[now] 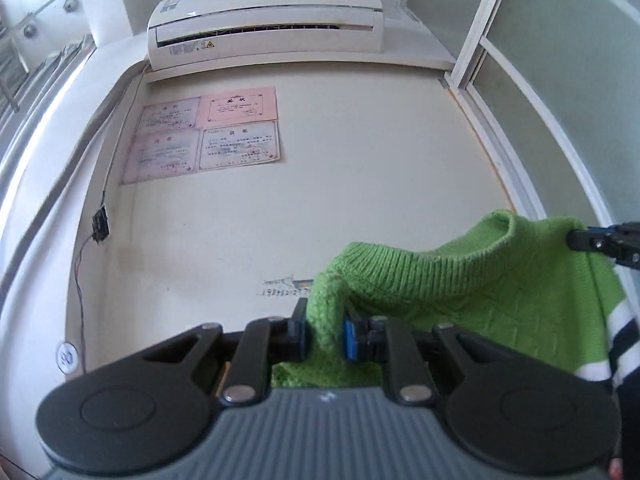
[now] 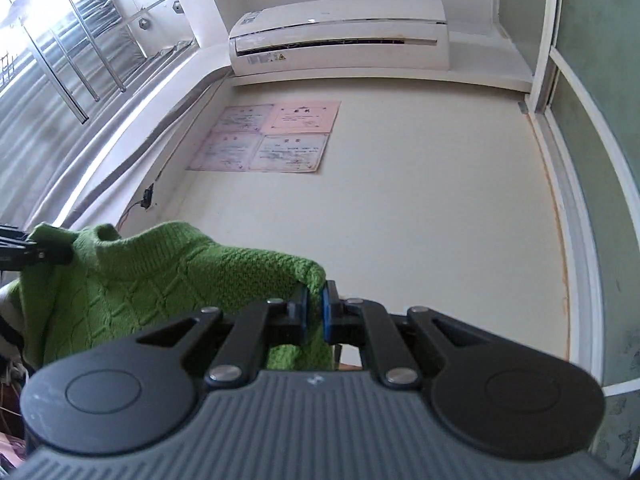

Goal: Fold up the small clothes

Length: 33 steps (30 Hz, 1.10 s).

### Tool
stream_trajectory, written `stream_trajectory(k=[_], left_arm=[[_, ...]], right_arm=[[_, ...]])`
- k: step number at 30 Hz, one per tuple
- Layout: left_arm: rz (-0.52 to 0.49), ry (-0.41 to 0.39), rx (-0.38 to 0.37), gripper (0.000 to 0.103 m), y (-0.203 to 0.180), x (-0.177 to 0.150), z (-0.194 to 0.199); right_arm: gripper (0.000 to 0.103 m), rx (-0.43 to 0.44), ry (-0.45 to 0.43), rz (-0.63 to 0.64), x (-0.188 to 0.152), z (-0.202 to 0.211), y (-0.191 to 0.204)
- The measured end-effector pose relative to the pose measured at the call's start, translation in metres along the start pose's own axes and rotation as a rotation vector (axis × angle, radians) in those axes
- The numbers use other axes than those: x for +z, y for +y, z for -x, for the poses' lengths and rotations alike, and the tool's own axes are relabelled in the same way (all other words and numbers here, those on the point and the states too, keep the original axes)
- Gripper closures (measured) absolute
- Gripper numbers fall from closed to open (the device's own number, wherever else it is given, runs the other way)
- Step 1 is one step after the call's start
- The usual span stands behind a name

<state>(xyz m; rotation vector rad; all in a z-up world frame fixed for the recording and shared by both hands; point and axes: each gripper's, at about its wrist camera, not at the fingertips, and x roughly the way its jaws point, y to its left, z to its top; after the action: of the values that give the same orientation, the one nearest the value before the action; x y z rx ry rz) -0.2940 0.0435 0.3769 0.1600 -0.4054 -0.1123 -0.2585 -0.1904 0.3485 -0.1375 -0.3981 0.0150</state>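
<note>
We cannot see the lower part of the green sweater (image 1: 480,280): it drops behind the left tool's (image 1: 325,330) body at 6 o'clock, and its striped sleeve is cut off at 3 o'clock. The print on the wall certificates (image 1: 208,136) is too small for us to read. In the right wrist view the clutter (image 2: 12,380) at 8 o'clock is cropped and unidentifiable.

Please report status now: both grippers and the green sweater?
Left gripper shut on green sweater. Right gripper shut on it too. Sweater held up. Nothing in way.
</note>
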Motion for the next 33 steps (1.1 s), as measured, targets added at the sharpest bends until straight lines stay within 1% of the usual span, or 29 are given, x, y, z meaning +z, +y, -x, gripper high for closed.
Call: stream_trajectory(k=[2,3,4,5,6,9,11,12,13,14,15,16,17,18,19,20,21,22,23,24,25,26,27,28,29,30,31,32,33], left_arm=[[0.002,0.038,-0.002,0.088,0.001,-0.003,-0.014],[0.003,0.058,0.007,0.088,-0.001,-0.008,-0.012],[0.007,0.085,0.007,0.087,0.000,-0.013,-0.021],[0.012,0.121,0.006,0.087,0.000,-0.022,-0.031],[0.018,0.157,0.013,0.087,0.001,-0.032,-0.033],[0.033,0.306,0.013,0.087,-0.001,-0.078,-0.076],[0.036,0.415,0.032,0.083,-0.011,-0.128,-0.118],[0.042,0.471,0.049,0.080,-0.019,-0.162,-0.145],[0.038,0.517,0.062,0.073,-0.028,-0.194,-0.165],[0.014,0.591,0.063,0.068,-0.040,-0.234,-0.188],[-0.017,0.689,0.066,0.068,-0.050,-0.275,-0.209],[-0.045,0.813,0.094,0.077,-0.060,-0.320,-0.223],[-0.058,0.927,0.126,0.083,-0.064,-0.360,-0.226],[-0.038,0.988,0.121,0.087,-0.063,-0.382,-0.220],[0.012,1.025,0.092,0.083,-0.056,-0.401,-0.207],[0.049,1.046,0.076,0.083,-0.048,-0.411,-0.192],[0.073,1.065,0.079,0.083,-0.039,-0.417,-0.176],[0.100,1.072,0.078,0.079,-0.030,-0.419,-0.159],[0.127,1.071,0.060,0.074,-0.021,-0.418,-0.138],[0.140,1.072,0.045,0.061,-0.015,-0.416,-0.123],[0.152,1.077,0.030,0.051,-0.006,-0.410,-0.110],[0.173,1.087,0.011,0.048,0.000,-0.406,-0.100],[0.208,1.106,-0.026,0.045,0.005,-0.402,-0.089],[0.250,1.127,-0.076,0.042,0.007,-0.399,-0.079],[0.277,1.137,-0.120,0.039,0.007,-0.396,-0.078],[0.301,1.145,-0.152,0.034,0.004,-0.396,-0.068],[0.311,1.154,-0.165,0.036,-0.001,-0.398,-0.060],[0.305,1.166,-0.172,0.040,-0.008,-0.401,-0.055],[0.294,1.174,-0.183,0.066,-0.014,-0.405,-0.054]], right_arm=[[0.093,0.020,0.022,-0.018,0.000,-0.005,-0.008],[0.093,0.030,0.042,-0.030,-0.004,-0.009,-0.012],[0.093,0.041,0.066,-0.041,-0.009,-0.013,-0.015],[0.093,0.071,0.083,-0.055,-0.009,-0.004,-0.018],[0.093,0.090,0.114,-0.070,-0.020,-0.004,-0.024],[0.093,0.119,0.246,-0.113,-0.063,-0.029,-0.033],[0.092,0.111,0.372,-0.143,-0.112,-0.060,-0.028],[0.092,0.101,0.424,-0.145,-0.137,-0.075,-0.023],[0.089,0.084,0.488,-0.151,-0.172,-0.094,-0.015],[0.078,0.070,0.561,-0.165,-0.211,-0.113,-0.005],[0.061,0.056,0.651,-0.167,-0.252,-0.132,0.004],[0.058,0.022,0.748,-0.161,-0.293,-0.146,0.012],[0.059,-0.024,0.854,-0.173,-0.333,-0.153,0.014],[0.059,-0.048,0.963,-0.225,-0.367,-0.151,0.011],[0.059,-0.040,1.021,-0.314,-0.388,-0.139,0.002],[0.059,-0.027,1.035,-0.403,-0.401,-0.120,-0.007],[0.058,-0.028,1.040,-0.462,-0.409,-0.100,-0.016],[0.058,-0.034,1.056,-0.501,-0.413,-0.082,-0.024],[0.055,-0.031,1.078,-0.545,-0.416,-0.063,-0.031],[0.054,-0.004,1.097,-0.590,-0.415,-0.047,-0.038],[0.053,0.024,1.116,-0.631,-0.415,-0.026,-0.041],[0.050,0.043,1.125,-0.656,-0.410,-0.011,-0.042],[0.043,0.053,1.130,-0.682,-0.407,0.007,-0.041],[0.038,0.074,1.135,-0.708,-0.403,0.022,-0.038],[0.032,0.097,1.138,-0.727,-0.397,0.034,-0.035],[0.031,0.115,1.144,-0.734,-0.394,0.045,-0.029],[0.031,0.123,1.157,-0.727,-0.394,0.052,-0.021],[0.031,0.131,1.183,-0.707,-0.393,0.057,-0.011],[0.045,0.123,1.157,-0.653,-0.386,0.066,0.001]])
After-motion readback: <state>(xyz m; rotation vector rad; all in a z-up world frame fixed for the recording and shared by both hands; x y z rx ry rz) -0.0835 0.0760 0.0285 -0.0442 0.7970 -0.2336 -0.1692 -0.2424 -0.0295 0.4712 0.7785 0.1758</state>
